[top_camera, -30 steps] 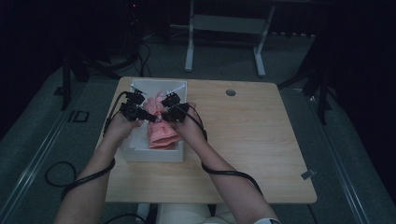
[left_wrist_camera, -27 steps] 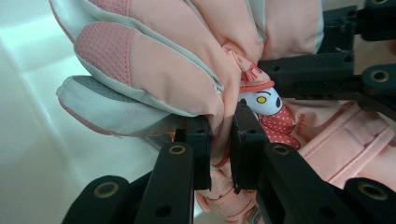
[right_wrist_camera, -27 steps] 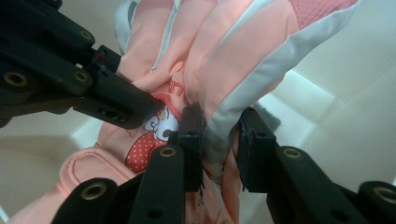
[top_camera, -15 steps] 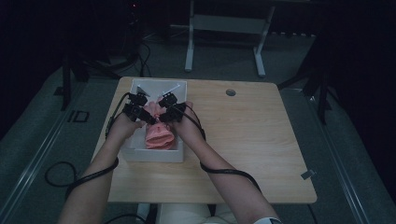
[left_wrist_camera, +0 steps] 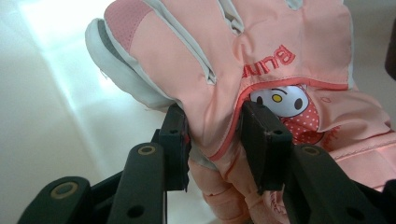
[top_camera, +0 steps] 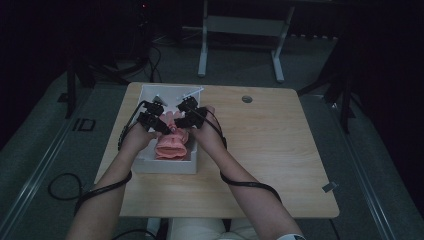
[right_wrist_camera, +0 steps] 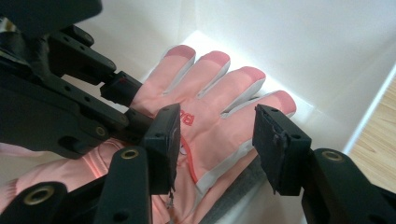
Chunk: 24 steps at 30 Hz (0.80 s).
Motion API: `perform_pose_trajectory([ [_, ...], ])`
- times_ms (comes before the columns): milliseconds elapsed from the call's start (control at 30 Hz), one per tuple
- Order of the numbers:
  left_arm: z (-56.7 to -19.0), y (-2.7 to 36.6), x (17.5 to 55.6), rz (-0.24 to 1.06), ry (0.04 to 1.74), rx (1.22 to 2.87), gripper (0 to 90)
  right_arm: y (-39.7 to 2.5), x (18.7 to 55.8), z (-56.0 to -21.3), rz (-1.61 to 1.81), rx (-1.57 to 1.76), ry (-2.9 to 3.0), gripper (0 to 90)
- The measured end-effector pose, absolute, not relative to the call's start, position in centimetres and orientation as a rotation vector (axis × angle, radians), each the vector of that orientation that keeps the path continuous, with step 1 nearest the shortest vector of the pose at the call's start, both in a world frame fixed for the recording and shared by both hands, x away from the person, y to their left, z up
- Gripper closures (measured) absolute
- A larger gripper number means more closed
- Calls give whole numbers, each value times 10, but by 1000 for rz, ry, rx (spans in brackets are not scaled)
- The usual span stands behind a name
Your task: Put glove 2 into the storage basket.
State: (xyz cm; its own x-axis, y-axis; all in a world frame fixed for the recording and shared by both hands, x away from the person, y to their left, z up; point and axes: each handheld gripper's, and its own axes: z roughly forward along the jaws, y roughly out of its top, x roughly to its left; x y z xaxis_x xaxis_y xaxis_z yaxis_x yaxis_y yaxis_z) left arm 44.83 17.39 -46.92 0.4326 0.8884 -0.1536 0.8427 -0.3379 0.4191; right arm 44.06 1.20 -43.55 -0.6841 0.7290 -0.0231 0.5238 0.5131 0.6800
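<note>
The left tool (left_wrist_camera: 212, 140) pinches only the pink glove's (left_wrist_camera: 261, 60) thin edge, so it could slip back into the white box (top_camera: 165, 165). The right tool (right_wrist_camera: 212, 140) sits wide open over the glove, holding nothing.

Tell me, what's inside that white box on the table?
Inside the white box lie pink gloves; the left gripper pinches the top one, and the right gripper hangs open over it. The gloves hide whatever lies beneath them.

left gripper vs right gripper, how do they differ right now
The left gripper is shut on the pink glove, pinching a fold near its printed patch; the right gripper stands open, its jaws apart over the glove's finger side without clamping it. In the high view the left gripper comes in from the left of the white box, the right gripper from its right. Both are black two-jaw tools working inside that box.
</note>
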Motion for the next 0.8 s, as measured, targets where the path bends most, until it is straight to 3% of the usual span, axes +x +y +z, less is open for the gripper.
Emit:
perform_pose_trajectory([
  [167, -469, 169, 447, 94, 1449, 2271, 628, 5, 442, -437, 963, 1066, 2450, 510],
  [333, -462, 166, 443, 202, 1431, 2245, 560, 1, 442, -438, 967, 1070, 2449, 504],
  [800, -450, 179, 438, 300, 1450, 2180, 490, -5, 434, -425, 1019, 1030, 2434, 475],
])
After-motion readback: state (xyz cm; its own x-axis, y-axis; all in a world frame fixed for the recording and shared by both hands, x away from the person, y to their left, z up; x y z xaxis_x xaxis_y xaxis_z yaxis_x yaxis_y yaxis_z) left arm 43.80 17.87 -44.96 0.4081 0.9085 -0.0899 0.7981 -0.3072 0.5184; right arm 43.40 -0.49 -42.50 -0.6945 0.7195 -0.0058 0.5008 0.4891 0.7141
